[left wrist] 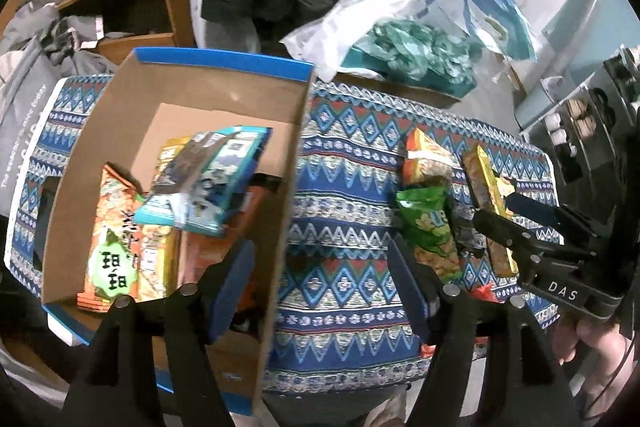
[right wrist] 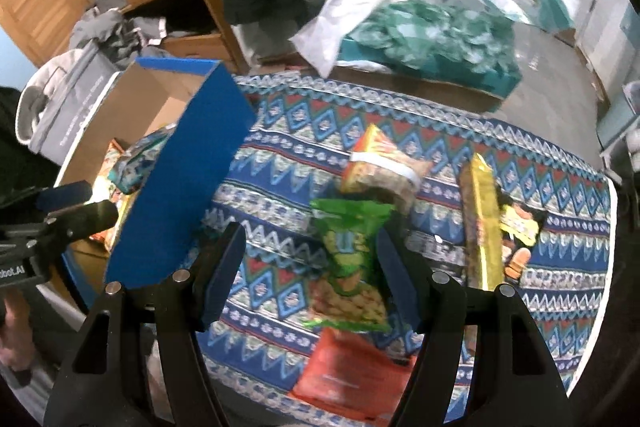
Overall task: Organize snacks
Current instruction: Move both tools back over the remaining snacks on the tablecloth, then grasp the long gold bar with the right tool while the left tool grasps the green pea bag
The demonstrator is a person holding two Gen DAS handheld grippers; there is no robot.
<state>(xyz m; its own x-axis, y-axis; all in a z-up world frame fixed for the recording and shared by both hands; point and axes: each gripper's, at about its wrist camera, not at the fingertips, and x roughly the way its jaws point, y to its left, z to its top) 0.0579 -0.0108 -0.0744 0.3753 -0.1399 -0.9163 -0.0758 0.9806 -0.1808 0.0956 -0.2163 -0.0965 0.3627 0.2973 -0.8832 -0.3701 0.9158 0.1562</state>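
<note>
Cardboard box (left wrist: 180, 99) sits on the patterned cloth (left wrist: 344, 155) w/ several packs already inside, teal pack (left wrist: 204, 179) on top — collection bin, I'd judge. Left gripper (left wrist: 320, 291) hangs over the box's right wall, jaws wide, empty. Right gripper (right wrist: 312, 275) straddles the green bag (right wrist: 352, 259), jaws apart, not yet gripping — probably next to go. Yellow pack (right wrist: 480, 219) & orange pack (right wrist: 348, 367) lie near on the cloth.

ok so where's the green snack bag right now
The green snack bag lies on the patterned tablecloth, right of the cardboard box. In the right wrist view it sits between the open right hand-held gripper fingers, below an orange packet.
</note>
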